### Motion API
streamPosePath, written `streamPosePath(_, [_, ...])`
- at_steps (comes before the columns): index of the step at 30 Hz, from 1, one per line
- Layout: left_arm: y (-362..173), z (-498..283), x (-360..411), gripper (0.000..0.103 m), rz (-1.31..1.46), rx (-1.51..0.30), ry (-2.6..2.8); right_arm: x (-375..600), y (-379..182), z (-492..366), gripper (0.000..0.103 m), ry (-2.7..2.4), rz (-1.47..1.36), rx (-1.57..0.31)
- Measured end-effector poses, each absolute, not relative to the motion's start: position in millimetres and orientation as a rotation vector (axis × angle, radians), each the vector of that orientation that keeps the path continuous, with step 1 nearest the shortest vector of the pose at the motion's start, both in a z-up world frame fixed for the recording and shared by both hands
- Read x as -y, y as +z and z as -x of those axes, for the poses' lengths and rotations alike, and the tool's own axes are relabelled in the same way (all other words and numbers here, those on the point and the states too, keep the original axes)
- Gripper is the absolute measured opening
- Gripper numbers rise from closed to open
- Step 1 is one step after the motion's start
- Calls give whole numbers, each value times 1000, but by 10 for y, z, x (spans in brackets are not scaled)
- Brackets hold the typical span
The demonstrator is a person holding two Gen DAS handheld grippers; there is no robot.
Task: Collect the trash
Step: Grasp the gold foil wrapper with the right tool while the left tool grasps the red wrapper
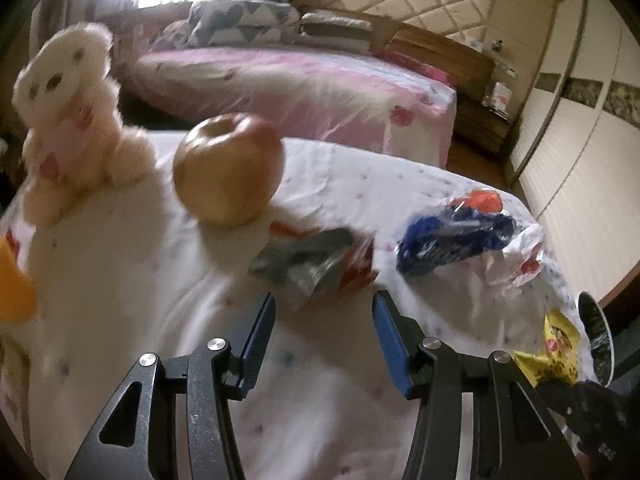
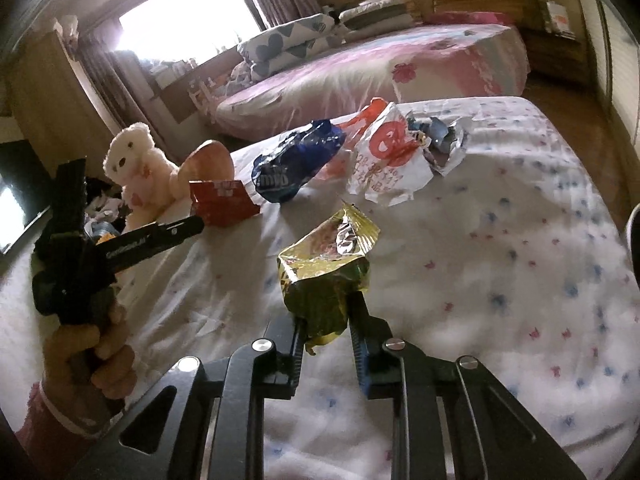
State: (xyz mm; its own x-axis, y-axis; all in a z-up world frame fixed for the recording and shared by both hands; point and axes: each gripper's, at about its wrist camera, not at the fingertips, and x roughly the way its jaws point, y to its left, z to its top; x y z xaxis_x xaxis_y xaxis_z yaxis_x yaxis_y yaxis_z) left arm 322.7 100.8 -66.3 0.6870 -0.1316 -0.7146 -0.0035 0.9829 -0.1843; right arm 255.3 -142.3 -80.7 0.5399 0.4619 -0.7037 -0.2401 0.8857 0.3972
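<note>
Bedroom, with a white flower-print sheet (image 2: 500, 240) as the work surface and trash strewn on it

Beyond the sheet stands a pink bed (image 2: 360, 72) with pillows, a bright window washing out the far wall; the left-wrist view is motion-blurred, so the red-and-silver wrapper (image 1: 316, 264) just ahead of the left gripper (image 1: 323, 328) shows no readable print; that gripper's blue pads stand wide apart with nothing between them; an orange object (image 1: 14, 284) is cut off at the left edge; the right gripper (image 2: 326, 332) is clamped on a crumpled gold snack wrapper (image 2: 326, 264), lifted over the sheet; farther back lie a blue bag (image 2: 296, 164), a white printed bag (image 2: 388, 160) and a red carton (image 2: 222, 202); an apple (image 1: 228, 168) sits beside a teddy bear (image 2: 138, 168), which half hides it in the right-wrist view.
</note>
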Motion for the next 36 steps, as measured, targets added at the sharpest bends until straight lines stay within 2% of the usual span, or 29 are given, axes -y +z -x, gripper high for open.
streamPosePath(2, [-642,-3247,-960,49,157,-806,-73,1418,-800,-2551,21,422,-278,-905])
streamPosePath(3, [-643,-3276,-933,44,150,-806,-76,1407,-803,-2557,21,423,-281,-907])
streamPosePath(4, [-643,-3319,-908,37,139,-807,-81,1395,-806,-2565,21,424,-280,-909])
streamPosePath(5, [-662,-3361,-881,17,126,-815,-84,1384,-805,-2569,21,426,-276,-910])
streamPosePath(6, [-694,-3410,-851,7,112,-832,-89,1378,-807,-2575,21,428,-272,-910])
streamPosePath(9, [-726,-3441,-814,2,103,-836,-107,1379,-814,-2596,21,428,-275,-911])
streamPosePath(21, [-651,-2836,-670,0,140,-817,-139,1639,-731,-2434,21,437,-290,-884])
streamPosePath(36, [-468,-2274,182,0,89,-831,-338,2488,-677,-2142,21,326,-345,-859])
